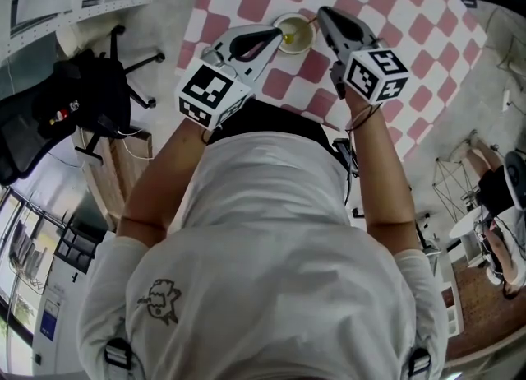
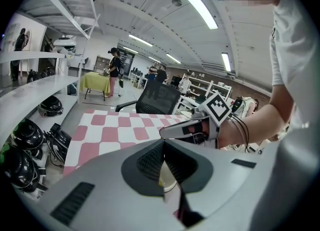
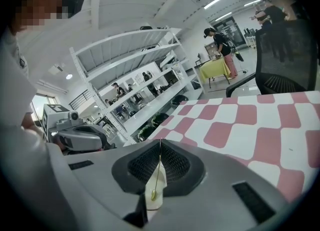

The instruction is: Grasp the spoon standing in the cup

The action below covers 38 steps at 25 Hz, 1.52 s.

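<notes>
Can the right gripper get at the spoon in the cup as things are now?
Probably yes: the right gripper's jaw tips seem closed on the spoon's handle above the cup, nothing in between.

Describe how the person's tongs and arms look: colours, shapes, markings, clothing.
The left tongs and right tongs are pale grey tapering shells with black ribbed pads; each carries a white cube with black square markers. The person wears a white short-sleeved T-shirt, and thin dark cords ring the right wrist.
</notes>
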{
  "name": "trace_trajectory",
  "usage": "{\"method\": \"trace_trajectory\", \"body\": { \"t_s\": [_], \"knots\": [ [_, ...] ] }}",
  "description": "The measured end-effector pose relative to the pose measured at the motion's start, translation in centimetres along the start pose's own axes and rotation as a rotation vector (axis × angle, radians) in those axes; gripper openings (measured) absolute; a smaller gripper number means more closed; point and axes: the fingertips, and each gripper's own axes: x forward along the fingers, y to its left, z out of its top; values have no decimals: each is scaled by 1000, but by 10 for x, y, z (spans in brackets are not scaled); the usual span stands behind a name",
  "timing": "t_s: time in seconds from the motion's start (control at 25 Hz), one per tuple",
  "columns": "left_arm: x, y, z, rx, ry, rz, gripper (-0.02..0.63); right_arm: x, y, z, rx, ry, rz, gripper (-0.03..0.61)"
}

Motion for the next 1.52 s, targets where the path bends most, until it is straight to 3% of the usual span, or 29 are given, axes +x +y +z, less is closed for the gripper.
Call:
{"method": "trace_trajectory", "body": {
  "t_s": [0.32, 0.64, 1.52],
  "knots": [
    [-13, 1, 23, 3, -67, 34, 14, -15, 19, 9, -31, -34, 7, 33],
    [-28, -17, 48, -5, -137, 48, 14, -44, 47, 44, -74, -111, 38, 32],
    [-93, -82, 177, 209, -334, 97, 14, -161, 143, 171, -299, -383, 85, 32]
  ]
}}
